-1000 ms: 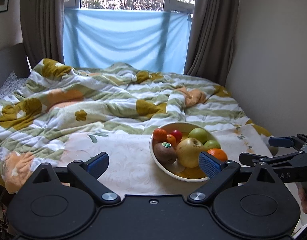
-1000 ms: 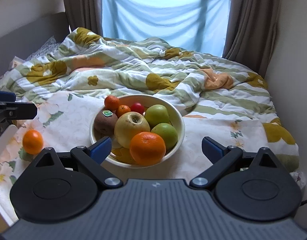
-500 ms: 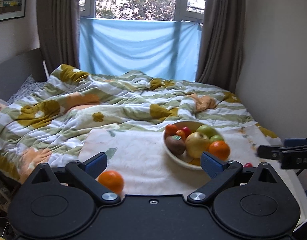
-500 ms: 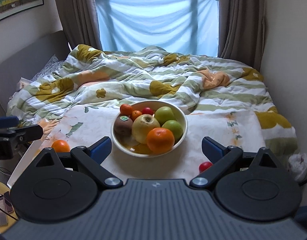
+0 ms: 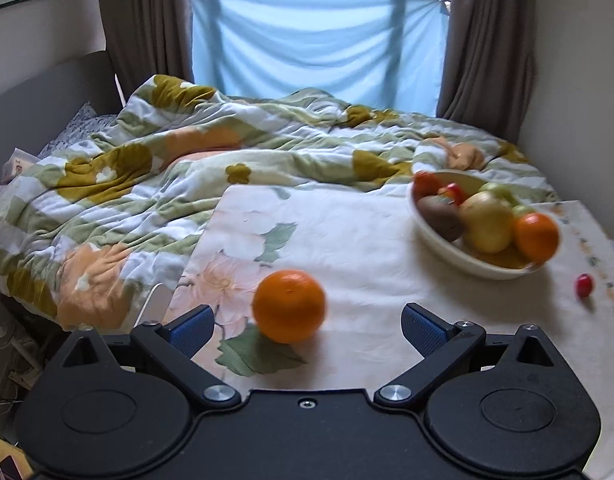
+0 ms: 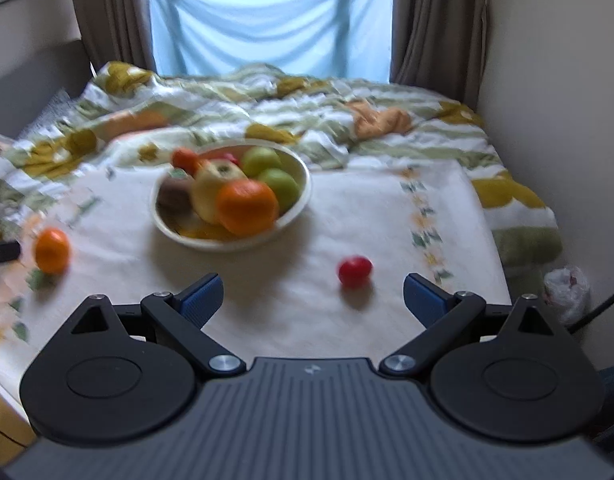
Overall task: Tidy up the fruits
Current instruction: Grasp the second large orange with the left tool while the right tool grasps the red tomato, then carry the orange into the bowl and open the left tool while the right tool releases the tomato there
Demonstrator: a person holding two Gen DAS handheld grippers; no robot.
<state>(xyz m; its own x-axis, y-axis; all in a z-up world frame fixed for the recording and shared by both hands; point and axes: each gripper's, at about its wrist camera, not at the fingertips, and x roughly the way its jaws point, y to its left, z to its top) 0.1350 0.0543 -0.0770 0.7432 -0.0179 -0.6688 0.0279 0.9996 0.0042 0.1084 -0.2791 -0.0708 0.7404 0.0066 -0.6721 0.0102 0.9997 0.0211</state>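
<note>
Now both grippers hang above the cloth (image 5: 347, 236) with their blue-padded fingers spread wide and nothing between them. Places below are given from the bowl (image 5: 435, 236).

In the left wrist view, the left gripper (image 5: 305, 326) faces an orange (image 5: 289, 306) that sits alone on the cloth, well to the left of the bowl and nearer the camera. The orange lies ahead of the fingertips, roughly between their lines, touching neither pad. The bowl stands on the far right part of the cloth, close to the rumpled quilt (image 5: 187, 168). It holds a second orange at its near right rim, a yellow apple beside that, a brown kiwi to the left, small red and orange fruits behind, and green apples at the back. A small red fruit (image 5: 584, 285) lies on the cloth to the right of the bowl, apart from it.

In the right wrist view, which is blurred, the right gripper (image 6: 312, 294) looks over the same cloth. The bowl (image 6: 299, 208) sits ahead and slightly left. The red fruit (image 6: 355, 271) lies to the bowl's near right, just ahead of the open fingers, nearer the right one, untouched. The lone orange (image 6: 52, 250) rests well left of the bowl, next to a dark tip of the other gripper at the frame's left edge.
</note>
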